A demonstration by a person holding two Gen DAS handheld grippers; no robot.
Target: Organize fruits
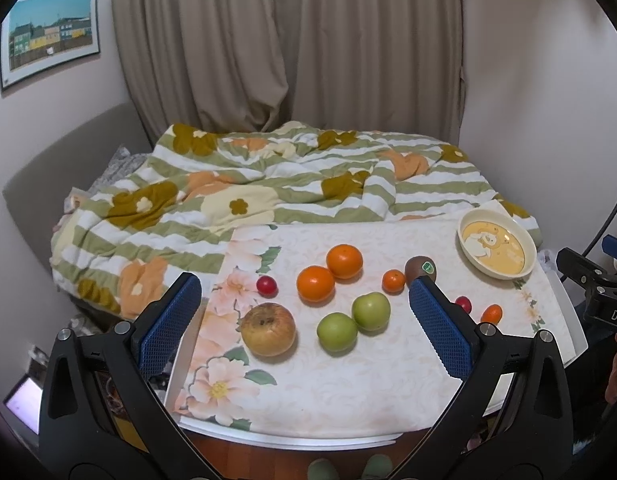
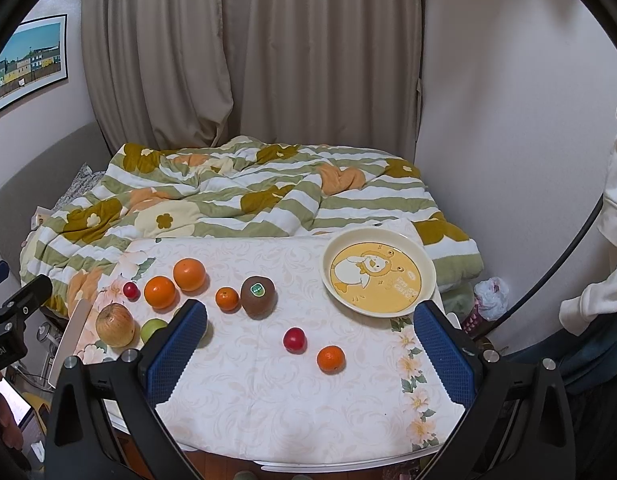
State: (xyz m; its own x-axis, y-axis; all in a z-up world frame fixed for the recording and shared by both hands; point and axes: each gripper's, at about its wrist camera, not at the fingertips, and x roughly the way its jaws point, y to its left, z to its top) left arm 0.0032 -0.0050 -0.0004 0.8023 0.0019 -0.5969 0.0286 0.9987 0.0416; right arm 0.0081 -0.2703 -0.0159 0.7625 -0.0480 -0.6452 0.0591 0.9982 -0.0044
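bed [image 1: 268,184] fills the back, its flowered quilt [image 2: 236,200] rumpled and running right up to the table's far edge. beige curtain [image 1: 288,40] hangs behind it, a framed picture [image 1: 48,32] on the wall at the left.

table [image 2: 292,408] in front, under a pale floral cloth, all the fruit loose on it. the plate [image 2: 378,268] sits at the far right corner, cream rim, yellow cartoon duck inside, nothing in it.

left gripper [image 1: 304,320] hangs above the near left part of the table, blue pads spread wide, gripping nothing. right gripper [image 2: 310,340] hovers over the near right part, jaws likewise wide apart and empty.

now the fruit. a brownish apple [image 1: 268,329] lies near the left edge. two green apples [image 1: 354,322] touch each other just to its right. behind them two oranges [image 1: 328,274] sit side by side, touching. the kiwi [image 2: 258,297], green sticker on top, is mid-table, well left of the plate, with a small mandarin [image 2: 227,299] just beside it on the left. a second small mandarin [image 2: 330,359] lies nearer the front, between the right gripper's pads in that view, a red cherry tomato [image 2: 294,340] close by to its left. another red tomato [image 1: 266,285] sits far left, beside the oranges.
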